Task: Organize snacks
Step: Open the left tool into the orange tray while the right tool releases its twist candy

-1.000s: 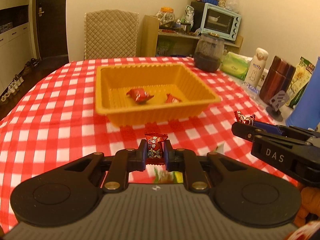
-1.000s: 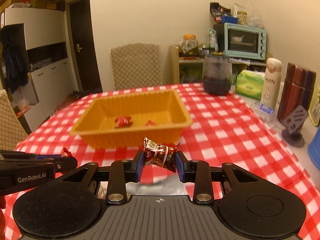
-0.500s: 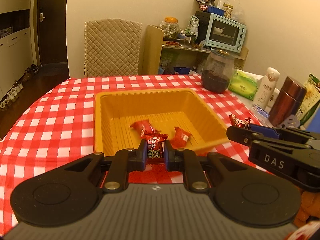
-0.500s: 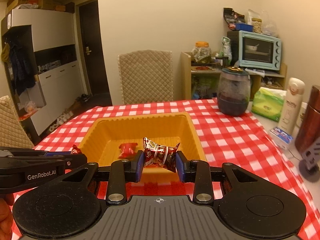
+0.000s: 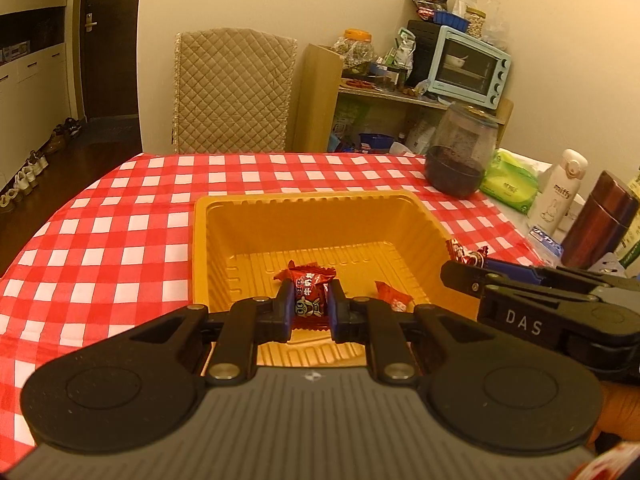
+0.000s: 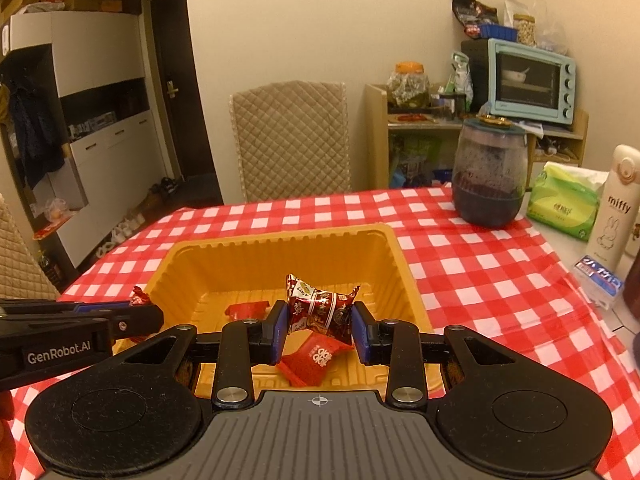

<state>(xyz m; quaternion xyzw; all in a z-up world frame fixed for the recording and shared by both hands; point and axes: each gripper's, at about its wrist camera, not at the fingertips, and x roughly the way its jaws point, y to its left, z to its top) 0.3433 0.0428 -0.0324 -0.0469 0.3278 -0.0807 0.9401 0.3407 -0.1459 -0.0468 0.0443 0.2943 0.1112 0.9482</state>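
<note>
An orange plastic tray (image 5: 240,224) (image 6: 404,256) sits on the red checked tablecloth. My left gripper (image 5: 308,306) is shut on a red wrapped candy (image 5: 309,300) and holds it over the tray's near part. My right gripper (image 6: 320,324) is shut on a dark red wrapped candy (image 6: 320,310), also over the tray. Two red candies lie in the tray: one (image 5: 394,298) (image 6: 316,358) near the front, another (image 6: 246,309) further in. The right gripper shows at the right of the left wrist view (image 5: 466,262), the left gripper at the left of the right wrist view (image 6: 140,308).
A dark glass jar (image 6: 488,176), a green tissue pack (image 6: 564,204), a white Miffy bottle (image 6: 612,208) and a brown flask (image 5: 600,220) stand along the table's right side. A quilted chair (image 6: 292,140) is behind the table, a shelf with a toaster oven (image 6: 532,80) beyond.
Both grippers have moved forward and up with their candies, from in front of the tray to over it. Both stay shut.
</note>
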